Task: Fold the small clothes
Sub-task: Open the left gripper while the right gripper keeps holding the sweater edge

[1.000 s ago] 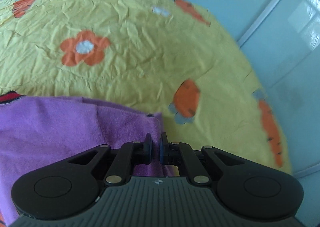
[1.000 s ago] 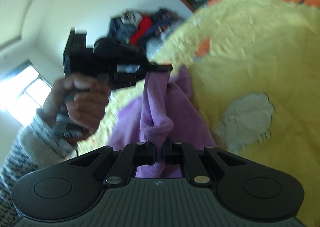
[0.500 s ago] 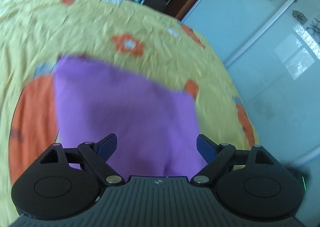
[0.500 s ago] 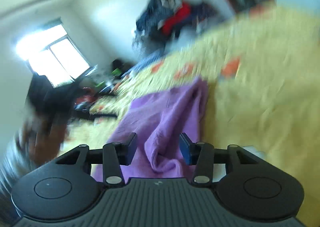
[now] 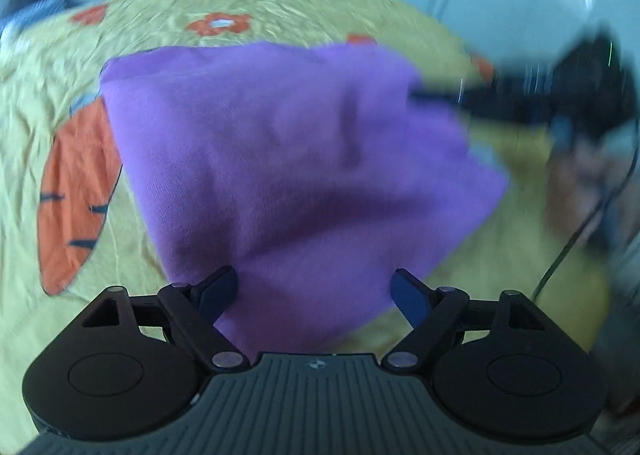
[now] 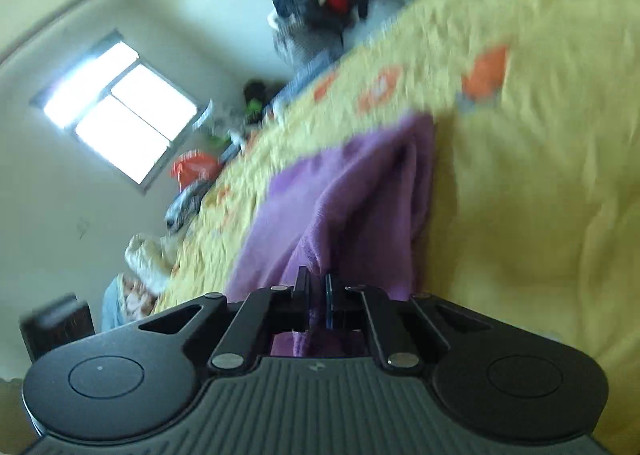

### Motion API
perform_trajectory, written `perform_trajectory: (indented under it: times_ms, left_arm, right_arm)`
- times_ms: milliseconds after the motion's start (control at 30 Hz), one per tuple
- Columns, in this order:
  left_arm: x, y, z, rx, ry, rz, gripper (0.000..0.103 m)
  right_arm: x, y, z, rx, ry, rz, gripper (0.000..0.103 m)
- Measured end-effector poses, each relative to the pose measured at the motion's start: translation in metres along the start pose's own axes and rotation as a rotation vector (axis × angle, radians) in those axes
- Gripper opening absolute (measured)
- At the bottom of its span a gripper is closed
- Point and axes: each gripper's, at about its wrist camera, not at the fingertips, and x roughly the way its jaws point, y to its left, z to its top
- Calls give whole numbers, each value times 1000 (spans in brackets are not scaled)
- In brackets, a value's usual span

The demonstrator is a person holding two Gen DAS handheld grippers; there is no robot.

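Purple garment lies folded on the yellow bedspread, toward the middle of the bed, its far edge running across below an orange flower print. My left gripper is spread wide over the near end of the cloth, nothing pressed between its fingers; the garment extends away from it, straight ahead. My right gripper is pressed together on a raised fold of the same cloth at the garment's right side, as the left wrist view places it. The garment's long axis, as far as the blur allows, runs away from both grippers. In my judgement the right hand controls the next fold; the left is free to pin or take a corner.
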Motion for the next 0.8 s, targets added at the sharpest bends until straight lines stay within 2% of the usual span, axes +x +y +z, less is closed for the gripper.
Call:
perform_trajectory:
  times_ms: [100, 167, 233, 300, 400, 467, 533, 600, 667, 733, 767, 800]
  left_arm:
    - [0, -7, -6, 67, 16, 25, 83]
    - [1, -10, -8, 112, 29, 34, 83]
    - [0, -10, -10, 126, 36, 35, 84]
    - [-2, -10, -7, 145, 53, 33, 84]
    - [-16, 2, 6, 42, 25, -55, 85]
    - [-25, 13, 18, -31, -45, -42, 89]
    - [-20, 22, 30, -78, -82, -19, 89]
    - [-1, 25, 42, -104, -77, -49, 88]
    - [19, 16, 49, -80, -47, -21, 87]
    - [30, 0, 48, -6, -45, 33, 92]
    - [32, -7, 47, 20, -46, 53, 95]
    - [33, -11, 45, 40, -45, 70, 95]
  right_arm:
    - [-7, -1, 12, -39, -30, -45, 5]
    - [3, -13, 14, -55, 14, -144, 5]
    - [8, -28, 11, -22, 34, -142, 5]
    - [7, -26, 11, -38, 30, -164, 6]
    - [9, -22, 12, -66, 38, -184, 9]
    - [7, -21, 11, -81, 48, -173, 9]
    - [6, -19, 13, -100, 63, -173, 9]
    - [7, -21, 16, -80, 66, -151, 11]
    - [11, -20, 17, -100, 79, -157, 12]
    - [12, -24, 23, -55, 76, -137, 24]
    - [10, -26, 28, -29, 61, -126, 43]
    - [9, -27, 33, -10, 37, -118, 69]
